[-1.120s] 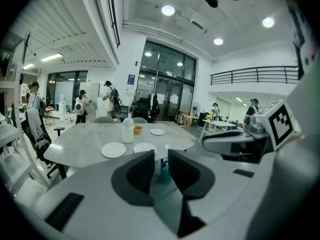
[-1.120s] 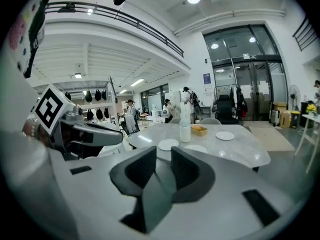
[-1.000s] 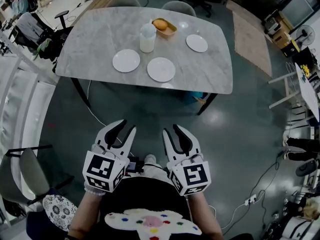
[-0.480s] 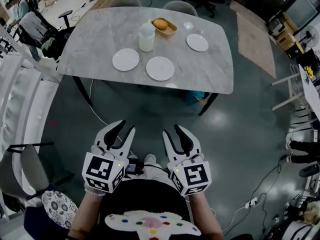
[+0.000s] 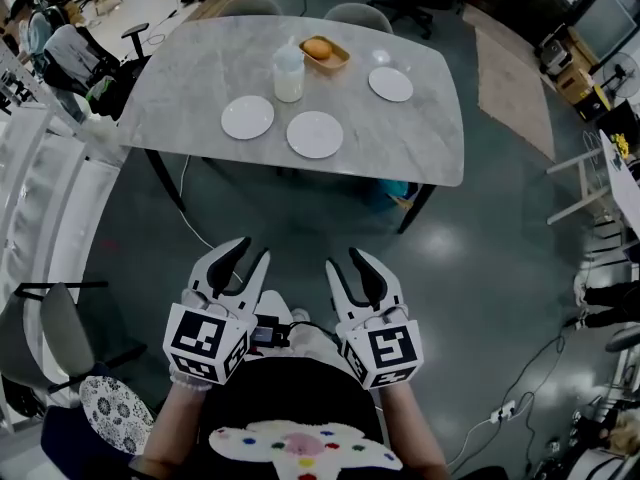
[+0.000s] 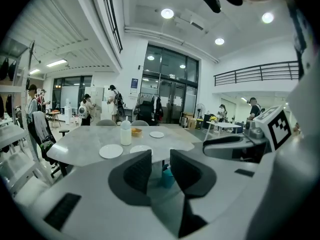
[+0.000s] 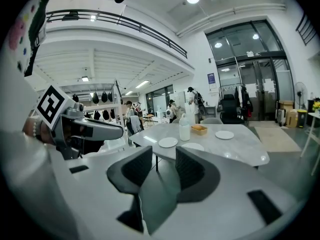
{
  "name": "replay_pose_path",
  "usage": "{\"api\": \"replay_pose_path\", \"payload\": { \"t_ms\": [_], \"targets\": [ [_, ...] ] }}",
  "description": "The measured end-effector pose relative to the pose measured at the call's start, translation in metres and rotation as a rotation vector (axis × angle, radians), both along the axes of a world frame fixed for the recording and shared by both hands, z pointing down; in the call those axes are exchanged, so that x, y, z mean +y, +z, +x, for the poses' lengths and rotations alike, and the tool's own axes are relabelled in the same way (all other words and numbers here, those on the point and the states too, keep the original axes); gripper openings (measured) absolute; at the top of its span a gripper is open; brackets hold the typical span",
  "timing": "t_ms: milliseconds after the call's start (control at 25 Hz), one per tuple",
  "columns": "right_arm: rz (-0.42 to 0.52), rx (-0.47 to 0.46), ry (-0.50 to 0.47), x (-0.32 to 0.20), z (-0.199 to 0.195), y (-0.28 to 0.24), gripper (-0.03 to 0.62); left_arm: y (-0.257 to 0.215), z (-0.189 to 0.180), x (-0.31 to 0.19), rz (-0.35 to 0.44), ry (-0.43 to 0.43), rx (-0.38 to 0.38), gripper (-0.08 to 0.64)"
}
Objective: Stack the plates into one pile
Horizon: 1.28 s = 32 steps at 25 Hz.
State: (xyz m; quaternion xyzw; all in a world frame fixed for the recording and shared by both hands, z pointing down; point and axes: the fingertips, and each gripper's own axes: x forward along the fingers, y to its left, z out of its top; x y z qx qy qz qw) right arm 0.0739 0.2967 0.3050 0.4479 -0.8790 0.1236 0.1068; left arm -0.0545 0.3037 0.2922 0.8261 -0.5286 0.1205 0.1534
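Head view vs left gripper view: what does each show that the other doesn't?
Head view only: a floor cable, the person's shirt, the marker cube on the left gripper. Left gripper view only: ceiling lights, glass doors, a balcony railing. Both: the table, three plates, the bottle, the tray, and the right gripper, whose jaws have just been opening with nothing between them.

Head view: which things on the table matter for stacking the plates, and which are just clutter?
Job:
- left white round plate
- middle white round plate
- far-right white round plate

Lying about:
- white translucent bottle
- yellow tray
- orange bun in it
- grey chair behind the table
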Motion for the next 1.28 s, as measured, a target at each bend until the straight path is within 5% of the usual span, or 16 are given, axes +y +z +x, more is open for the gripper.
{"api": "replay_pose_path", "payload": {
  "t_ms": [480,1280],
  "targets": [
    [-0.014,0.001,0.009,-0.020,0.005,0.008,0.129,0.007,0.002,-0.023,-0.011,-0.002,0.013,0.117],
    [-0.063,0.018,0.051,-0.130,-0.017,0.016,0.129,0.018,-0.007,-0.145,-0.046,0.108,0.053,0.117]
  ]
}}
